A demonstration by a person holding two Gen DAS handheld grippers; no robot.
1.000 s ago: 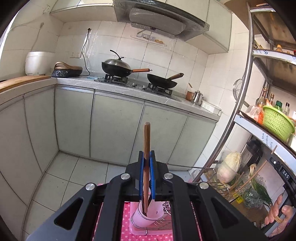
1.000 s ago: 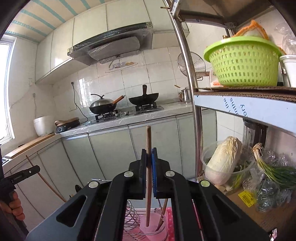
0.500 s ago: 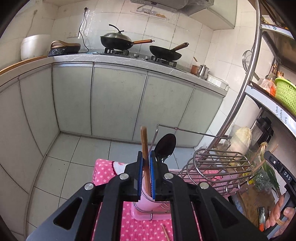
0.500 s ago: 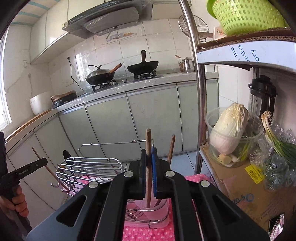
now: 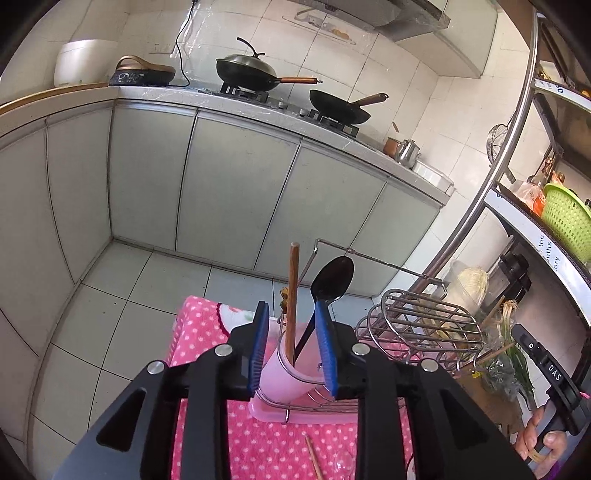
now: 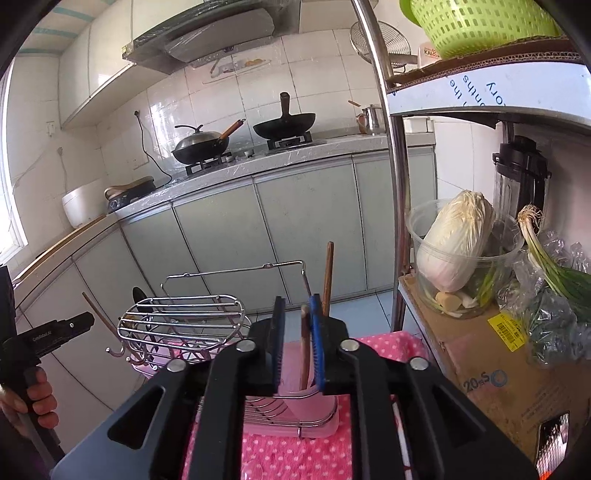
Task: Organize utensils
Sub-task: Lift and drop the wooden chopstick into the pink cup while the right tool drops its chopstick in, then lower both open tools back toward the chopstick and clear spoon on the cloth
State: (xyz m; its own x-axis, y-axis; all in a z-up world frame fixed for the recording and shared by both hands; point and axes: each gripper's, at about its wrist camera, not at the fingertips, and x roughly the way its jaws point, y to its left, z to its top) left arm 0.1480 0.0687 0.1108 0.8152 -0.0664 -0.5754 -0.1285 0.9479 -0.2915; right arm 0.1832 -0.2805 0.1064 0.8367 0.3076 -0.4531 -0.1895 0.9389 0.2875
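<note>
Left claw (image 5: 291, 354) stood spread around a chopstick (image 5: 293, 295) resting upright in the pink cup (image 5: 284, 380) on the tabletop (image 5: 207, 332), beside a black spoon (image 5: 330, 282). Right claw (image 6: 297, 345), also parted, hung above the cup with another chopstick (image 6: 304, 347) between its fingers, apparently unpinched. Lifting each claw straight up seemed wisest, lest sticks tip.

The cloth (image 5: 207, 332) on the surface was pink with white polka dots. The utensil cup (image 5: 284, 373) and the tray (image 6: 314, 424) under it were pale pink. A brown wooden chopstick (image 5: 293, 291) and a black spoon (image 5: 332, 280) stood in the cup. The left tool (image 5: 293, 354) was black with blue pads (image 5: 258, 350). The wire rack (image 5: 424, 325) was silver, the basket (image 6: 480, 26) lime green, the cabinet doors (image 5: 229, 192) grey-green.
</note>
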